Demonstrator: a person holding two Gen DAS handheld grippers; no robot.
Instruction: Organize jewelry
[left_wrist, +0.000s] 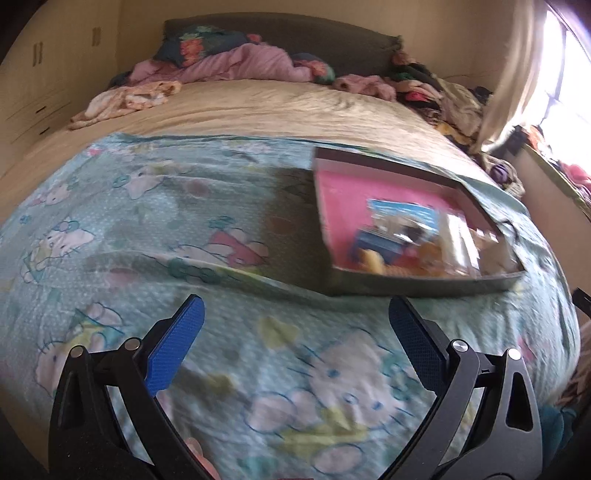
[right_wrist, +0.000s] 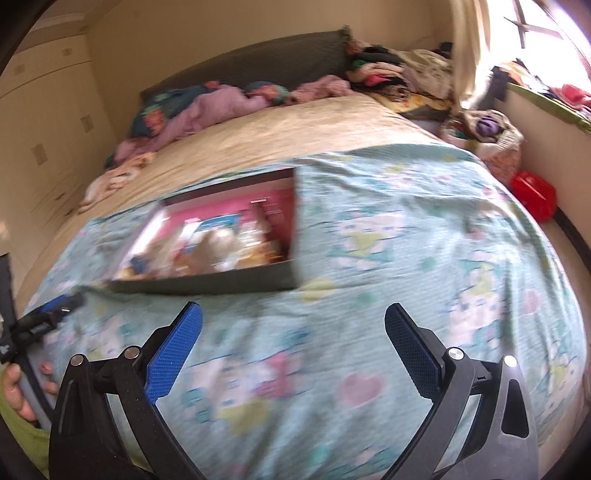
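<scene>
Left wrist view shows the left gripper (left_wrist: 295, 332) with its jaws spread wide and nothing between the blue pads (left_wrist: 173, 350); it hangs over a light blue bedsheet (left_wrist: 184, 221) printed with cartoon cats, which covers the near part of a bed (left_wrist: 258, 110). Ahead and to the right lies a shallow box (left_wrist: 424, 284) with grey walls and a pink lining; it sits on the sheet, well apart from the fingertips. Inside the box, toward its near right part, there is a heap of small packets (left_wrist: 402, 229) in blue, yellow and clear plastic; the picture is blurred, so I cannot tell which jewelry pieces they hold.

Right wrist view shows the right gripper (right_wrist: 293, 332), also with jaws wide apart and empty, above the same sheet (right_wrist: 406, 240); the box (right_wrist: 207, 284) is here ahead and to the left, and the blurred packets (right_wrist: 218, 247) fill its near half. At the left edge the left gripper (right_wrist: 44, 314) appears, and below it a hand (right_wrist: 18, 391) on the handle.

Behind the sheet the bed has a beige cover (left_wrist: 277, 107); pink and flowered bedding (left_wrist: 229, 62) is piled against the dark headboard (left_wrist: 314, 40); more clothes (right_wrist: 406, 70) lie at the far right corner, near the bright window (right_wrist: 546, 33); a red container (right_wrist: 533, 199) stands beside the bed.
</scene>
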